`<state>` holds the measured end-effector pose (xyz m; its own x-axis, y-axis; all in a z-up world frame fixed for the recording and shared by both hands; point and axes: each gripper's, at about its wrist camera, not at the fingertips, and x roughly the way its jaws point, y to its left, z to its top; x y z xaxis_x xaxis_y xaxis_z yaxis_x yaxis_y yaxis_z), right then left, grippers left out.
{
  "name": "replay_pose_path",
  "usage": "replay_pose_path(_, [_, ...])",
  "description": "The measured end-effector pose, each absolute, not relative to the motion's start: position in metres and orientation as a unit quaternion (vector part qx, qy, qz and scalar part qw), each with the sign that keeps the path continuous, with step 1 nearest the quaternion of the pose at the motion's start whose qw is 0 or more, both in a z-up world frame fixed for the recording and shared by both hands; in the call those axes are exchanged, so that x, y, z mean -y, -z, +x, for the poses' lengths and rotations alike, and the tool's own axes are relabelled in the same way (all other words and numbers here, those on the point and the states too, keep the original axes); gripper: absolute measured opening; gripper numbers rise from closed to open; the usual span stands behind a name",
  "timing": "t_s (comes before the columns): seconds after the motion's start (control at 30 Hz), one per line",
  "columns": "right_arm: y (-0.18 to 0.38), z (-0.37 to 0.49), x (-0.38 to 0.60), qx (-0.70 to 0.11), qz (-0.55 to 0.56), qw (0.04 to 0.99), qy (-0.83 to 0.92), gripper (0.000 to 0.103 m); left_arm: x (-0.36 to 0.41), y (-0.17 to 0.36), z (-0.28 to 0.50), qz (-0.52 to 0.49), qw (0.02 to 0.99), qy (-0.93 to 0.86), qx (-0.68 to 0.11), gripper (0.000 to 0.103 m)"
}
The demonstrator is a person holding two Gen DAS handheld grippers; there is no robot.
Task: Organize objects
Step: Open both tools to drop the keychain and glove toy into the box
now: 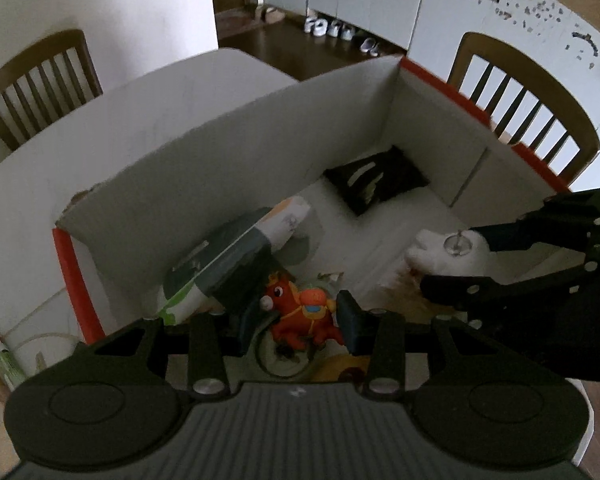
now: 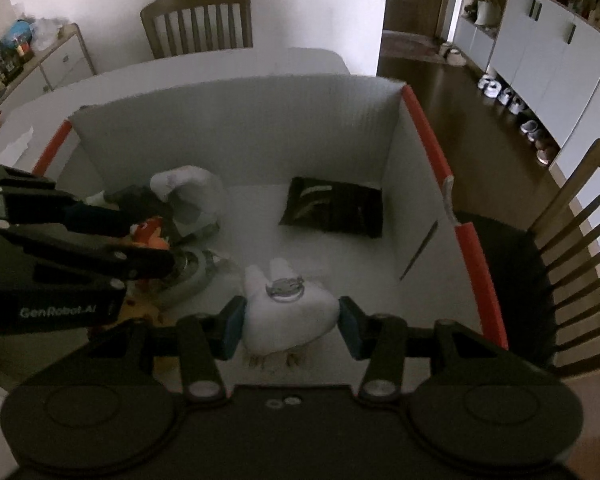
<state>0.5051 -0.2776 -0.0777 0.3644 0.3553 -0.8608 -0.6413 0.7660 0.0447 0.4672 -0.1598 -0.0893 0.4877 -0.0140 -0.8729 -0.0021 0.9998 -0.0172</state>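
Cardboard box (image 2: pixel 340 120) already holds a black pouch (image 2: pixel 334 206); left gripper (image 1: pixel 296 320) clamps the orange horse (image 1: pixel 300 312), right gripper (image 2: pixel 290 326) clamps the white plush (image 2: pixel 290 312), both unreleased.

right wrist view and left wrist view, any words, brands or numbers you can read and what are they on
"GenRobot.AI": white lettering on the side of the left gripper, in the right wrist view.
Green and white packet in the box: print too blurred to read.
Black pouch: pale markings, no legible words.
Red horse toy and white plush: no text visible.
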Motion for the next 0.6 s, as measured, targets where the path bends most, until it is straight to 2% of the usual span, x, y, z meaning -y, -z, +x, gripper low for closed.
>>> replay_pose_path(0.2, [0.085, 0.508, 0.278, -0.485, -0.155, 0.807, -0.300, 0.049, 0.157, 0.096, 0.471, -0.016, 0.850, 0.006, -0.527, 0.042])
replay_pose_path(0.23, [0.086, 0.509, 0.279, -0.487, -0.152, 0.807, -0.299, 0.049, 0.157, 0.095, 0.471, -0.016, 0.850, 0.007, -0.526, 0.045])
replay_pose_path(0.3, [0.086, 0.508, 0.281, -0.487, -0.147, 0.807, -0.300, 0.050, 0.157, 0.094, 0.471, -0.016, 0.850, 0.009, -0.527, 0.058])
replay_pose_path(0.37, [0.084, 0.507, 0.283, -0.484, -0.144, 0.809, -0.301, 0.053, 0.158, 0.092, 0.470, -0.015, 0.853, 0.015, -0.522, 0.063])
replay_pose_path(0.43, [0.081, 0.506, 0.285, -0.480, -0.140, 0.811, -0.302, 0.059, 0.159, 0.090, 0.468, -0.012, 0.857, 0.012, -0.515, 0.064])
replay_pose_path(0.6, [0.069, 0.500, 0.295, -0.471, -0.121, 0.819, -0.305, 0.064, 0.159, 0.081, 0.461, -0.017, 0.866, 0.011, -0.499, 0.064])
